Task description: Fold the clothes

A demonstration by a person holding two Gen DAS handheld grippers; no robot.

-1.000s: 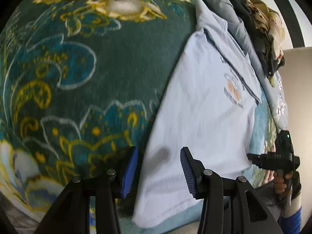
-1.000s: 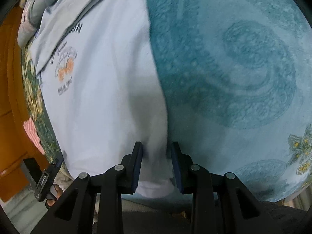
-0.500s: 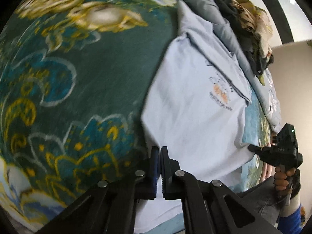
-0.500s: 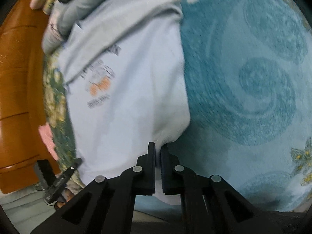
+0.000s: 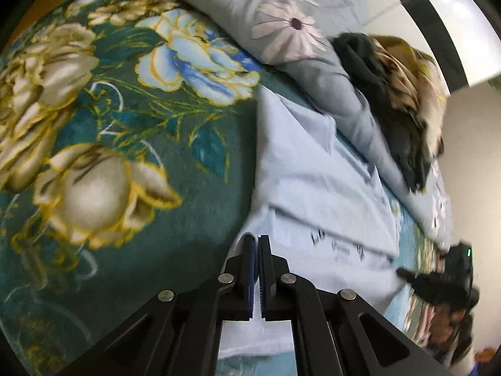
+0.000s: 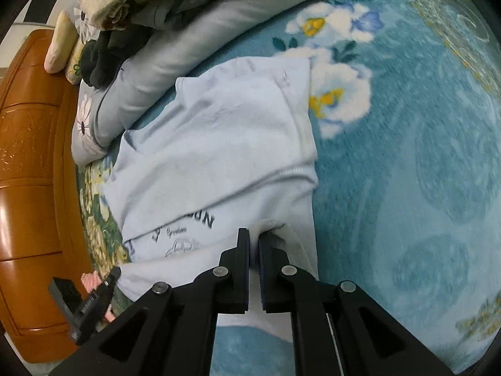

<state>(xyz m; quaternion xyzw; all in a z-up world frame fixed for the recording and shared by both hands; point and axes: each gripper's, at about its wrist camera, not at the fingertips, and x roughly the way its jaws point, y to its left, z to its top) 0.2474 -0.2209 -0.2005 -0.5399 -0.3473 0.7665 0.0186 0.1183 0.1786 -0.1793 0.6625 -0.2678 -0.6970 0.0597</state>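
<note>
Our left tongs [image 5: 255, 244] and right tongs [image 6: 254, 238] are each clamped on the near hem of a pale blue T-shirt [image 6: 219, 144]. It lies on a floral bed blanket [image 5: 131, 144], a grey pillow [image 5: 281, 31] beyond.

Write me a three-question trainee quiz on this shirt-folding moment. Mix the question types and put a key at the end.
1. True or false: the right gripper is shut on the light blue T-shirt.
2. Multiple choice: the T-shirt lies on A) a wooden floor, B) a floral blanket, C) a chair.
3. Fill in: beyond the shirt, dark clothes sit piled on a grey ____ with daisy print.

Key: 1 true; 2 B; 3 pillow.
</note>
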